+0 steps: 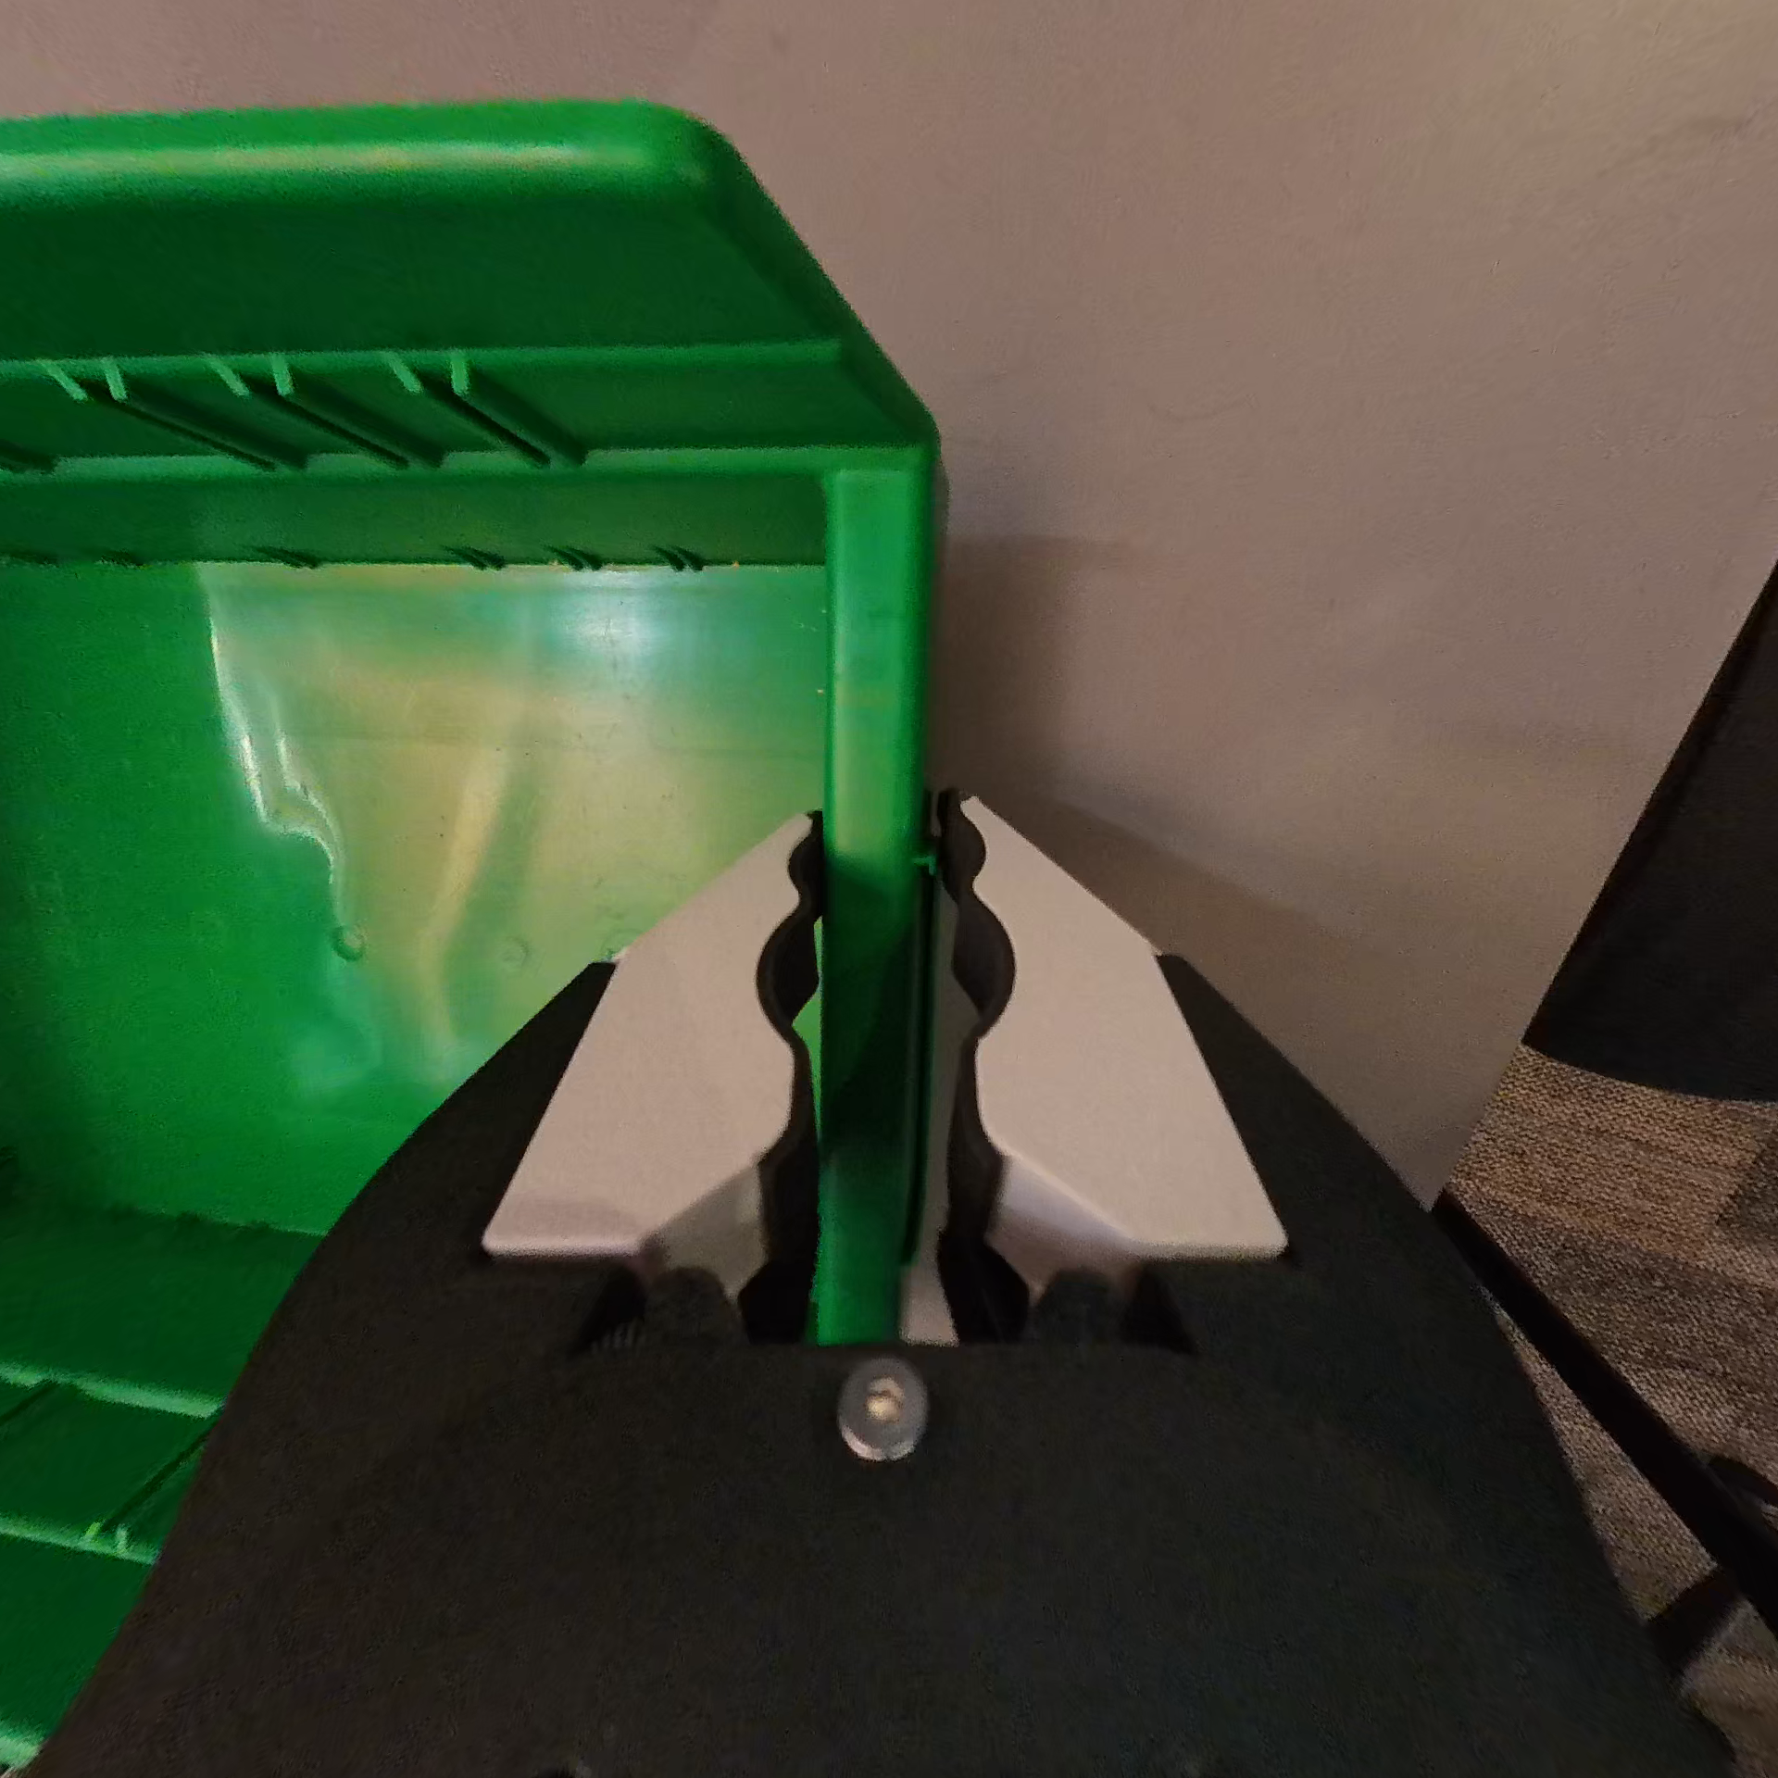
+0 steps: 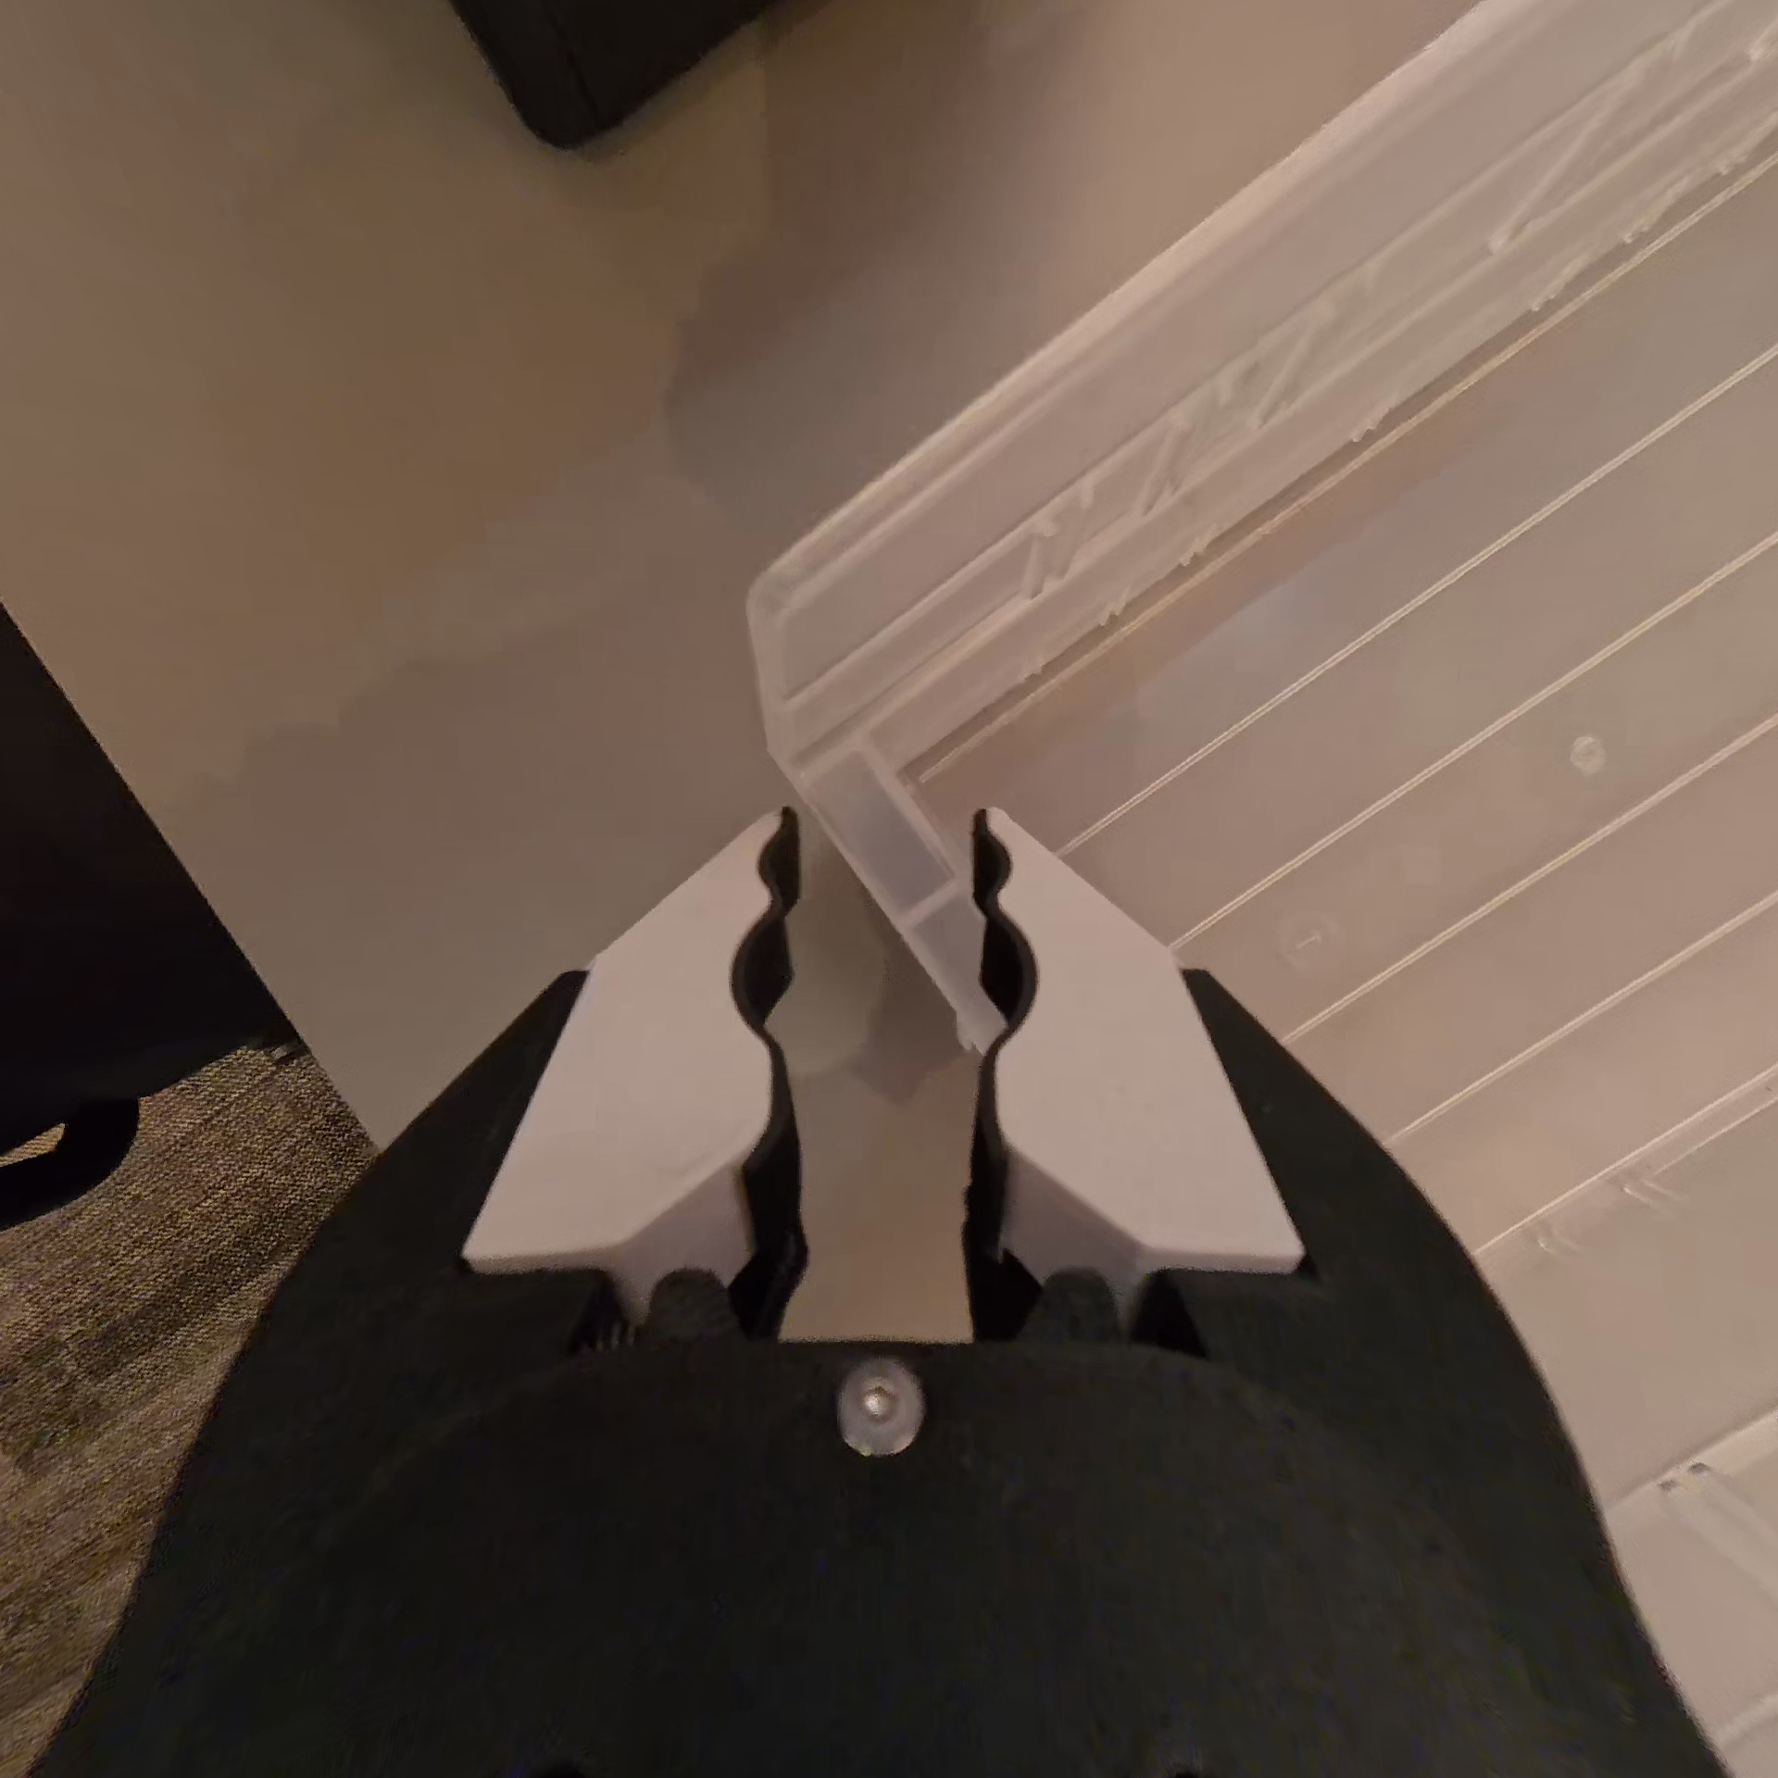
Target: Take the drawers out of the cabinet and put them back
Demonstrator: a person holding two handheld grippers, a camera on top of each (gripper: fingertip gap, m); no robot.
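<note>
While the left gripper (image 1: 880, 818) is clamped on the green cabinet's (image 1: 404, 404) front post, the right gripper (image 2: 883, 827) is spread wide, with the clear drawer's (image 2: 1347, 770) corner only partly between its jaws. If they close now (off to one side), the slippery drawer could twist or slip away.

the left gripper (image 1: 877, 818) is clamping with its jaws nearly closed; the right gripper (image 2: 885, 818) is holding its jaws parted, gripping nothing.
</note>
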